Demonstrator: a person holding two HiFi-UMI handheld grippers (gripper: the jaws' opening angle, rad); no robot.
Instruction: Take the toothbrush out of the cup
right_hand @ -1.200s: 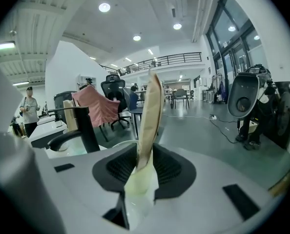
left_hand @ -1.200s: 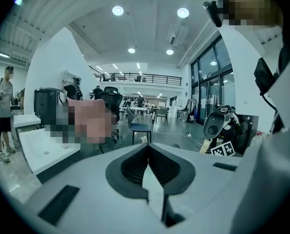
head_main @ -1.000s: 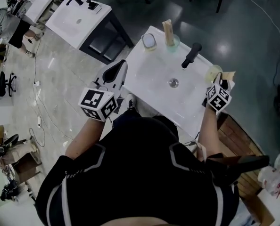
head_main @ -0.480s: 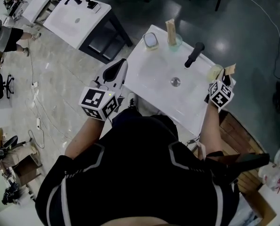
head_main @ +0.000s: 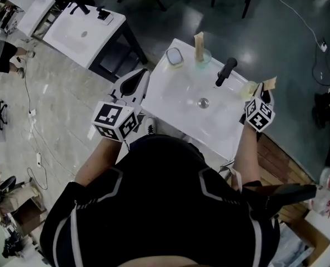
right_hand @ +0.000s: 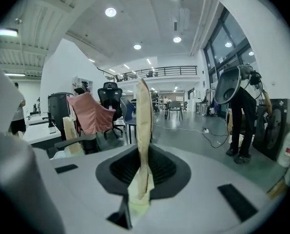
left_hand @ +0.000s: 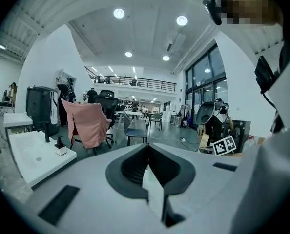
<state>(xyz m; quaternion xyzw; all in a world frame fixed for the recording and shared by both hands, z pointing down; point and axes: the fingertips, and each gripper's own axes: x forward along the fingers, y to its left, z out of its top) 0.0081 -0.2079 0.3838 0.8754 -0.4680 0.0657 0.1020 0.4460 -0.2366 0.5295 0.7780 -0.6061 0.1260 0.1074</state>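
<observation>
Leaves one brush [head_main: 199,40] in the cup [head_main: 205,54] at twelve o'clock. Pinches the toothbrush [right_hand: 144,121] in right gripper [head_main: 263,95], just squeezed tighter, higher than before. Holds left gripper [head_main: 138,85] clamped, empty.

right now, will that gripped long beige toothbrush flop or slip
Probably stiff: the long beige toothbrush stands straight in the right gripper, whose jaws have just been closing on it. Might pivot, pinched near its lower end.

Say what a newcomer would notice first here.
The right gripper, its jaws having just been closing, clamps a paper-wrapped toothbrush upright at the right corner of the white sink. A black faucet stands at its back; the left gripper, shut, sits by its left edge.
</observation>
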